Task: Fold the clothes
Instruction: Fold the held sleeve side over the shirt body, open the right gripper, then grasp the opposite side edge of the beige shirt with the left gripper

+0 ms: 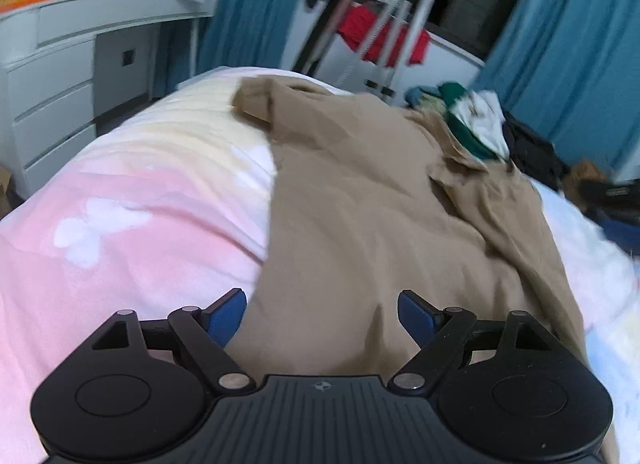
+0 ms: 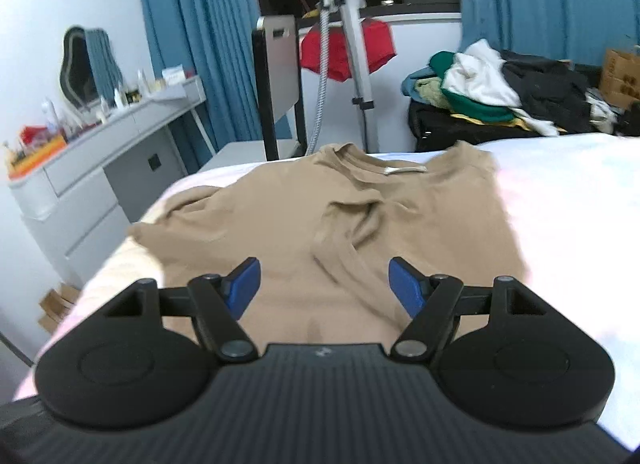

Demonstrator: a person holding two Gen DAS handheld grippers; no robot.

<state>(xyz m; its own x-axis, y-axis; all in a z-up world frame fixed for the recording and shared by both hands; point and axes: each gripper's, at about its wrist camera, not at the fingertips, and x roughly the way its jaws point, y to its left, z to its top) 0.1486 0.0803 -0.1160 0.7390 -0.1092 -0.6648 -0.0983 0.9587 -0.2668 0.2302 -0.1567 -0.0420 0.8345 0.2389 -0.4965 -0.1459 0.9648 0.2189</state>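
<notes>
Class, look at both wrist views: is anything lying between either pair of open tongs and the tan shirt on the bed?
Nothing visible. The left tongs and right tongs both hang open directly over the tan shirt, with only bare cloth ahead. The clothes pile sits beyond the bed, clear of the shirt.

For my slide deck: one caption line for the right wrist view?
Open right gripper above a tan T-shirt spread on the bed, one sleeve folded in.

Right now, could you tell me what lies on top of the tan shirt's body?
One sleeve is folded in across the front of the tan shirt, which lies on the pink blanket. Whatever the shirt covers is hidden.
</notes>
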